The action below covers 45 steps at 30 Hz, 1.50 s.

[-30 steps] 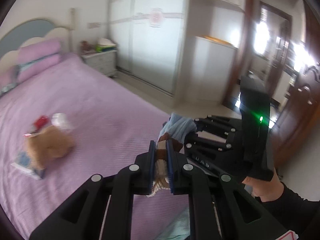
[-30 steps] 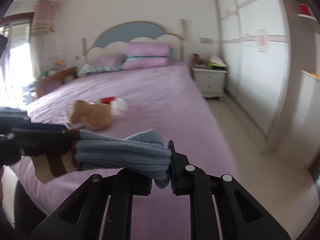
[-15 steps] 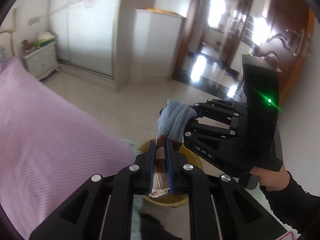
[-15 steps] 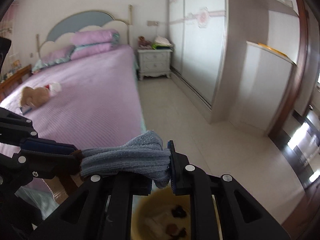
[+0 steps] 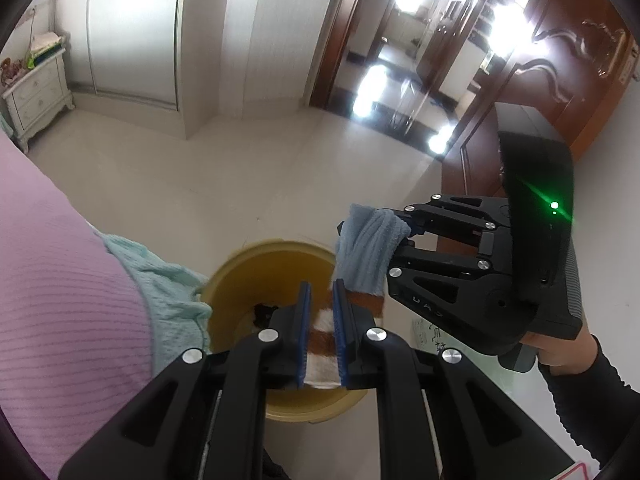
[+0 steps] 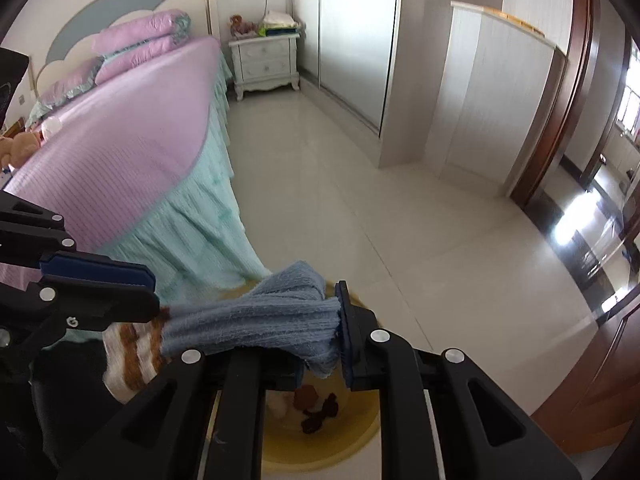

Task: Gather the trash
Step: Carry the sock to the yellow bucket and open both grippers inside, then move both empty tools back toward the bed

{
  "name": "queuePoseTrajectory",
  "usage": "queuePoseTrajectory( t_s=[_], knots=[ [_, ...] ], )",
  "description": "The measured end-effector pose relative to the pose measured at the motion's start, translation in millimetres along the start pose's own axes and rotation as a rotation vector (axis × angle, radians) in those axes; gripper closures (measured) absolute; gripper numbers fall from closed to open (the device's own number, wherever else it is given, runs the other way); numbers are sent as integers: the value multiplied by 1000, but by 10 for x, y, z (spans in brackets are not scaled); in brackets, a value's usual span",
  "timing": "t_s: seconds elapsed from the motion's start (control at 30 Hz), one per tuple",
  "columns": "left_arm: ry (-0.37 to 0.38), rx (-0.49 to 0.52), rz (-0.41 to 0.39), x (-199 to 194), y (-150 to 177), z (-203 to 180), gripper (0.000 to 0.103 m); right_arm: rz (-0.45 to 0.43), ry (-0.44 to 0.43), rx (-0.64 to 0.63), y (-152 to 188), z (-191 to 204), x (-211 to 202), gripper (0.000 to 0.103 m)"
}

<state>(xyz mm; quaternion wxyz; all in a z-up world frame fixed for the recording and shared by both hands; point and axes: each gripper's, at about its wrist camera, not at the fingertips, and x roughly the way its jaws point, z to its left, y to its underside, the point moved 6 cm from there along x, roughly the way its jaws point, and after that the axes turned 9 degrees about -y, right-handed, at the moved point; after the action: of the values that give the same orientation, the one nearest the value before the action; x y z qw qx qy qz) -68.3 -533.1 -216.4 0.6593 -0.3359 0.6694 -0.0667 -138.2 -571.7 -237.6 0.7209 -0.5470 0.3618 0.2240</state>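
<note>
The left hand-held gripper point(image 5: 320, 332) is clamped on the striped end of a sock point(image 5: 370, 252), the right hand-held gripper point(image 6: 320, 344) on its blue end, above a yellow bin point(image 5: 276, 256) at lower centre holding dark scraps point(image 6: 320, 408).

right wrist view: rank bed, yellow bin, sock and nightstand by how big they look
1. bed, largest by far.
2. sock, though it sits right at the lens, held by both tongs.
3. yellow bin, partly hidden, so its rank against the sock is unsure.
4. nightstand, smallest, but far away.
</note>
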Motion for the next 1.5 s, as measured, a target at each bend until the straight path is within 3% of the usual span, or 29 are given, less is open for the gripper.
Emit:
queuePoseTrajectory(
  t_s=[0.43,0.47,0.53,0.6,0.93,1.1,1.5],
  knots=[
    [-26,0,85,451,122,87,91,86,15,18,177,-184,314,88],
    [-32,0,88,470,125,102,91,92,18,15,181,-177,338,86],
    [-37,-2,93,468,131,124,91,104,37,7,185,-181,375,68],
    [-41,-4,97,479,136,148,91,106,41,1,174,-166,389,59],
    [-60,-7,112,471,166,194,89,239,80,-43,313,-173,594,46],
    [-63,-4,110,437,158,180,89,342,95,-59,444,-208,770,46],
    [-63,-1,104,377,162,190,89,309,70,-75,342,-91,639,46]
  ],
)
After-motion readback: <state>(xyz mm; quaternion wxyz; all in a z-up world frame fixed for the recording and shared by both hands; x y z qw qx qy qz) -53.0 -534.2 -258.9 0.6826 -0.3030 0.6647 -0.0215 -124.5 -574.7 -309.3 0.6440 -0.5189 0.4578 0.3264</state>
